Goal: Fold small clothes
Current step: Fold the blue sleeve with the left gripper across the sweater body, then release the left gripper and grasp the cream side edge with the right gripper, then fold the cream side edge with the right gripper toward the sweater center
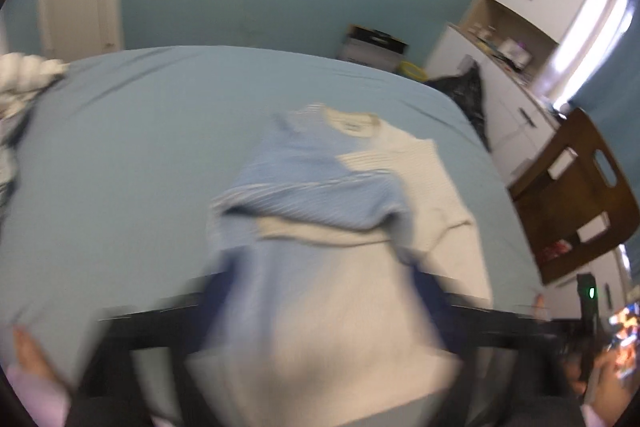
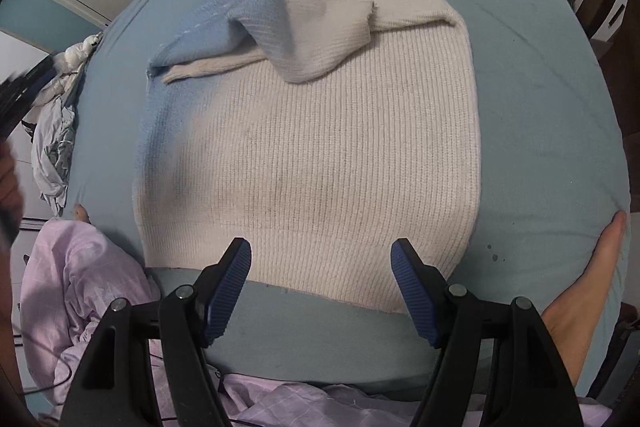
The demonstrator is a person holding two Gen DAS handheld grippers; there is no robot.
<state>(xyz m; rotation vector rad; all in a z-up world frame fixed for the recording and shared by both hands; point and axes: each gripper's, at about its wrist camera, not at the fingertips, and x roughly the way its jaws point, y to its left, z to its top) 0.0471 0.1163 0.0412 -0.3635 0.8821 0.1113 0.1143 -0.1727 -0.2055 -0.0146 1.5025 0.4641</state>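
A cream and light-blue knit sweater (image 2: 320, 147) lies flat on the blue bed sheet (image 2: 540, 107), collar far, both sleeves folded across the chest. My right gripper (image 2: 322, 259) is open, hovering just above the sweater's near hem, with its blue pads (image 2: 230, 287) either side of the hem's middle. In the blurred left wrist view the sweater (image 1: 320, 227) fills the centre. My left gripper (image 1: 320, 291) sits low over its near part, its fingers spread on both sides and partly hidden by cloth and blur.
A heap of white and grey clothes (image 2: 56, 131) lies at the bed's left edge. A lilac quilt (image 2: 80, 287) bunches at the near edge. A bare foot (image 2: 592, 275) rests at right. White cabinets (image 1: 520, 27) and a wooden chair (image 1: 580, 195) stand beyond the bed.
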